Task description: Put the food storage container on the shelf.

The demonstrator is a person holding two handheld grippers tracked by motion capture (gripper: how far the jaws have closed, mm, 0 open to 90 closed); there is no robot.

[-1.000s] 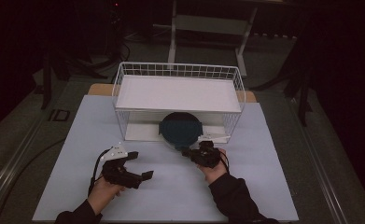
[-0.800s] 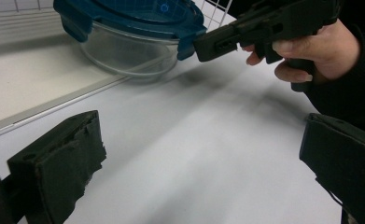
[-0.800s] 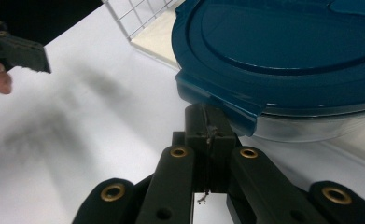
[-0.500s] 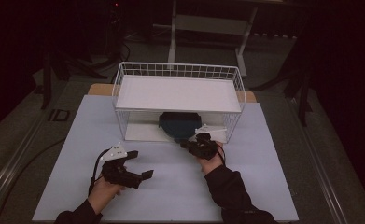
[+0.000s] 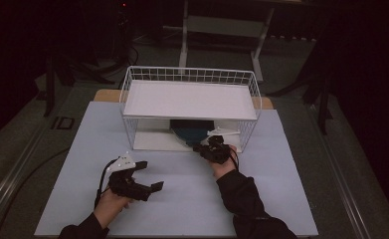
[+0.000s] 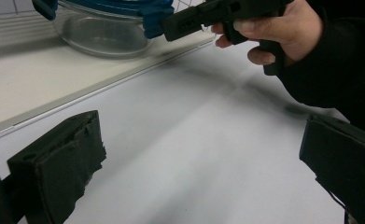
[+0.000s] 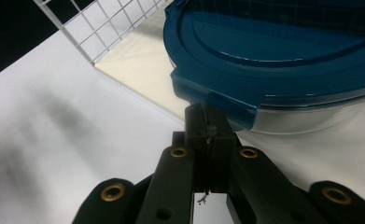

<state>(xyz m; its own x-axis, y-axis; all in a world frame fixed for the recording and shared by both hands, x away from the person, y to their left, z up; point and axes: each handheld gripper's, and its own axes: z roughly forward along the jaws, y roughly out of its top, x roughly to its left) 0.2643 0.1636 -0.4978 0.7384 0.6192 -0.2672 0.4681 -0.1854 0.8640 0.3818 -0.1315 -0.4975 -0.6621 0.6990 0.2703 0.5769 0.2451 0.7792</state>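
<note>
Your right gripper (image 7: 210, 122) has its fingers clenched, tips against the bowl's (image 7: 311, 112) blue lid tab — whether they pinch it is hidden. The bowl sits under the rack's (image 5: 189, 99) shelf, half hidden; your left gripper (image 5: 141, 175) rests released on the worktop (image 5: 182, 199).

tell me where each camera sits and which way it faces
High view: above the person's side, looking forward and down at the wire rack; both forearms show.
Left gripper view: on the left gripper, facing the right gripper at the container.
Right gripper view: on the right gripper, at the lid tab.
All share the container.
</note>
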